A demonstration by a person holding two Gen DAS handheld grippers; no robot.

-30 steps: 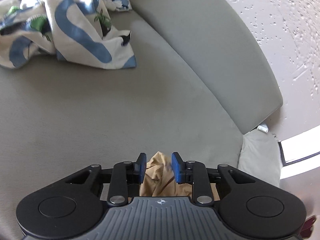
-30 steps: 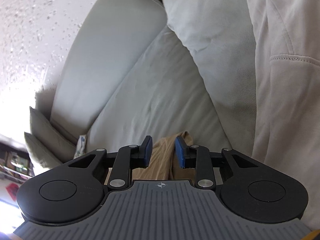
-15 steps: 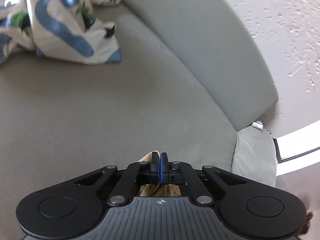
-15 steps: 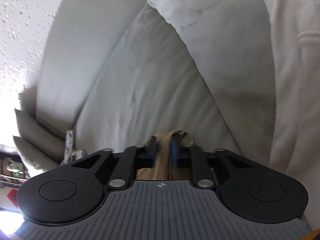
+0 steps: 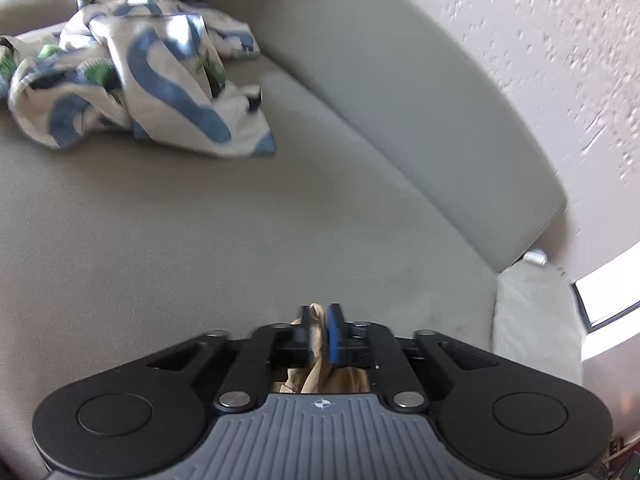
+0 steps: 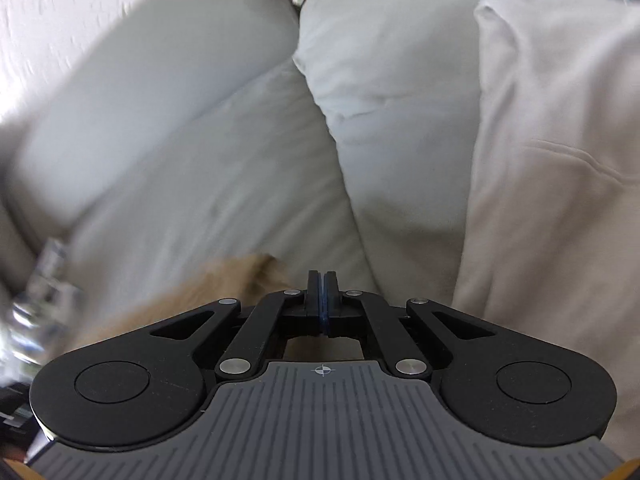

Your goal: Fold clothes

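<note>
Two tools are at work on one tan cloth, and each camera shows its own tool.

Left wrist view: the left tool [image 5: 320, 330] sits at the bottom middle of the frame. Its jaws have just been opening a little, yet a bunch of the tan cloth [image 5: 318, 376] is between them and the pads press on it, so it is pinching the cloth. More tan cloth hangs under the tool. Beyond it lies the grey sofa seat [image 5: 200, 240], and a white shirt with blue shapes [image 5: 140, 84] lies in a crumpled heap at the upper left, well apart from the tool.

Right wrist view: the right tool [image 6: 321, 300] is at the bottom middle too. Its jaws are pressed tight together and nothing shows between the pads. The tan cloth here is a blurry patch just left of the tool's tip, and a bit shows under the jaws. I cannot tell if a thin edge is caught, and I think it may have slipped out. A pale cushion [image 6: 380, 80] and a pale beige garment [image 6: 560, 160] fill the right side.

I think the step is lifting the tan cloth to spread it flat on the seat. To do it well, the right tool should grab a corner again. Then both should pull apart gently, keep level, and lay the cloth down smooth before folding.
</note>
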